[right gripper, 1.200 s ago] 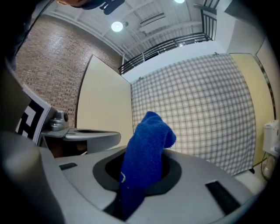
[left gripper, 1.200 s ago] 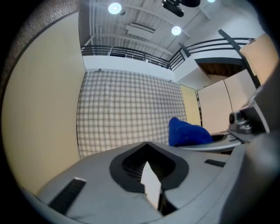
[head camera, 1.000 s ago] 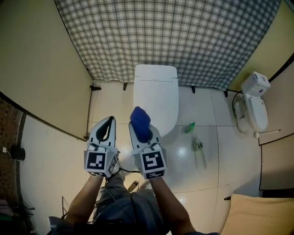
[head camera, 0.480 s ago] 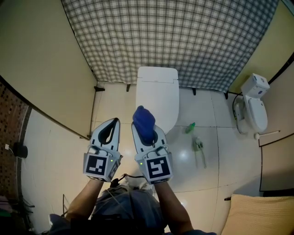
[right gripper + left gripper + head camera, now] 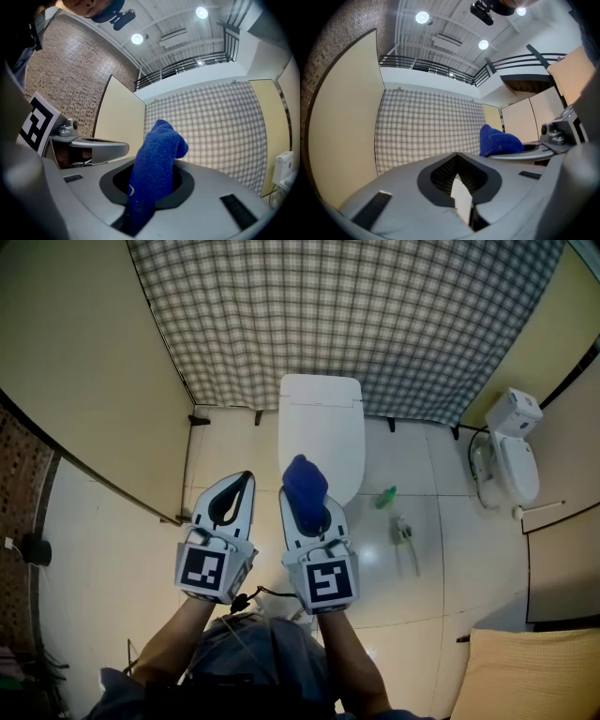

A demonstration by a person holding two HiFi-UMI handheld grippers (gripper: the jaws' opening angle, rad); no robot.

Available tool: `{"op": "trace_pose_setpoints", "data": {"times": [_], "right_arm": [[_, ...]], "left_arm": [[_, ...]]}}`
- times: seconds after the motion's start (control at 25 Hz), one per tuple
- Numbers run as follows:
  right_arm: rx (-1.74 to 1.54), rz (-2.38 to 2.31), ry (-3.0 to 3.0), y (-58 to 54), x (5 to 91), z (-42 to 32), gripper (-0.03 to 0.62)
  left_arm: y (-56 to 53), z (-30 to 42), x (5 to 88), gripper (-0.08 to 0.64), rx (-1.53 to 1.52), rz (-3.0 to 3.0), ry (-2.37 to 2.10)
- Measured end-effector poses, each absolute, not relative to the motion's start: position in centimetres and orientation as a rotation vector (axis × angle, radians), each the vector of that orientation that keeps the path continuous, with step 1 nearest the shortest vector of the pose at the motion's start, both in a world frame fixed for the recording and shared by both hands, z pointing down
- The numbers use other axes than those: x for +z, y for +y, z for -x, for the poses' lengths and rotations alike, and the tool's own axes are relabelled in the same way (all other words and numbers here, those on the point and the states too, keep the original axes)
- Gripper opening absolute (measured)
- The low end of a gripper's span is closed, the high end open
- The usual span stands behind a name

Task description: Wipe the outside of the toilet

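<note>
cloth [image 5: 157, 161] clamped in right tongs [image 5: 305, 495] over lidded toilet [image 5: 322, 423]; left tongs [image 5: 244, 478] closed, empty.

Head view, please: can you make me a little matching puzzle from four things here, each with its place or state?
1. blue cloth
2. left hand-held gripper
3. toilet
4. small green object

A. on the floor, right of the toilet
B. shut, nothing in it
C. held in the right hand-held gripper
D. white, against the checked wall

Pairs: 1-C, 2-B, 3-D, 4-A
</note>
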State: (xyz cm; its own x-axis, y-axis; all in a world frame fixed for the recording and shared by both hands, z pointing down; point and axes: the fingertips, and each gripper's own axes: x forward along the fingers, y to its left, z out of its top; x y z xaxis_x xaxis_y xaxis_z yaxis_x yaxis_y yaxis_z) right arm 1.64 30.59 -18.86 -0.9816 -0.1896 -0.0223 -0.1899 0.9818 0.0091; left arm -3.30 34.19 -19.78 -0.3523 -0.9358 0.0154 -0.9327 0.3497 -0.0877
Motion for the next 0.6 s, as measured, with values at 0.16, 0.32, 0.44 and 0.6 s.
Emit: {"op": "trace_pose_setpoints", "data": {"times": [0.16,0.32,0.44,0.6], "right_arm": [[0.041,0.304,3.123,30.5,-18.5,-1.4,0.071],[0.041,0.299,3.135,30.0,-19.4,-1.5,0.071],[0.007,0.316,3.166,28.5,-21.2,1.6,0.071],[-0.06,0.343,3.217,26.1,-23.4,7.6,0.071]], "left_arm": [[33.9,3.7,-19.3,0.017,-0.107,1.782,2.561],[33.1,3.2,-20.3,0.017,-0.102,1.791,2.563],[31.5,6.4,-22.0,0.017,-0.097,1.825,2.589],[29.1,12.6,-24.4,0.017,-0.103,1.875,2.632]]}}
